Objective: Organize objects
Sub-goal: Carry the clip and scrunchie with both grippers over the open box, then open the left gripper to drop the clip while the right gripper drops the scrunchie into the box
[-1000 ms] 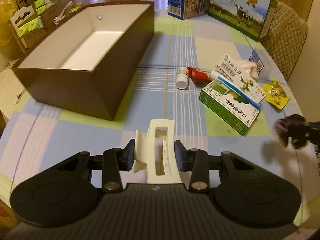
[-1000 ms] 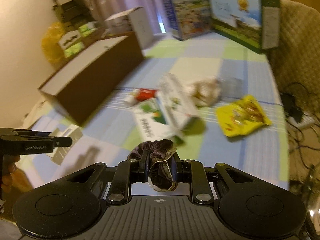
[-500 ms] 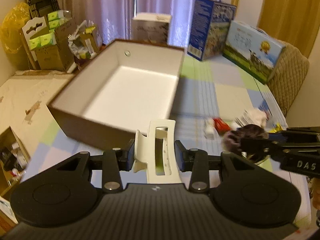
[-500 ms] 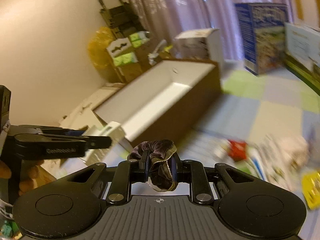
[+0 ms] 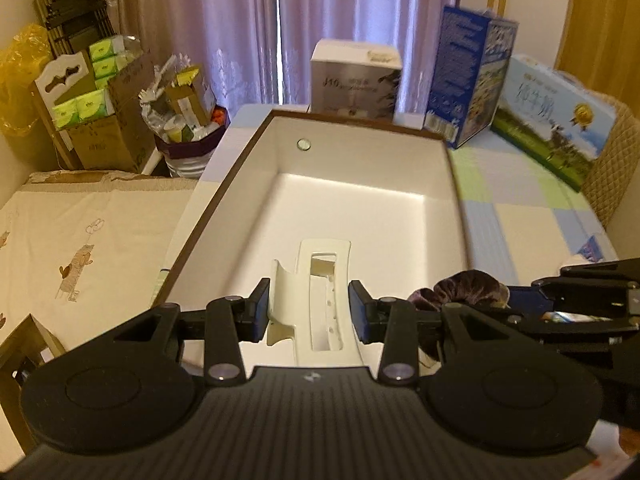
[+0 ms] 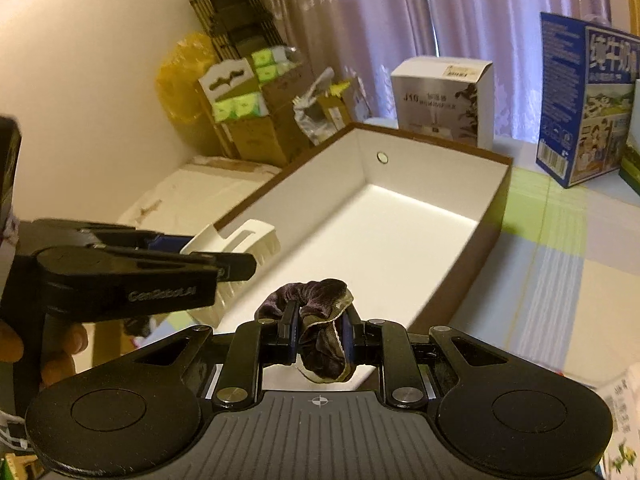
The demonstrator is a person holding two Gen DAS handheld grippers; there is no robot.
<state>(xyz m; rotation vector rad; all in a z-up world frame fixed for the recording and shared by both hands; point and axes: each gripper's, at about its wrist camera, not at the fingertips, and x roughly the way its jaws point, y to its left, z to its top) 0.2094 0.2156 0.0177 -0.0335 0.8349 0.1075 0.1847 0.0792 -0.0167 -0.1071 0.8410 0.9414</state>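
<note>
A: We've got the left hand-held gripper (image 5: 308, 312) pinched tight on the white hair claw clip (image 5: 316, 300), and it hangs over the near end of the open brown box (image 5: 224, 196).

B: And our right hand-held gripper (image 6: 318, 338) is clamped on the dark velvet scrunchie (image 6: 316, 312), just above the box's near rim, beside the left one.

A: From the right wrist view we see the clip (image 6: 240, 240) poking out past the left fingers, over the white box floor.

B: Behind the box stand a white carton (image 5: 356, 80) and a blue carton (image 5: 468, 80), on the counter (image 5: 520, 216) with its checked cloth.
</note>
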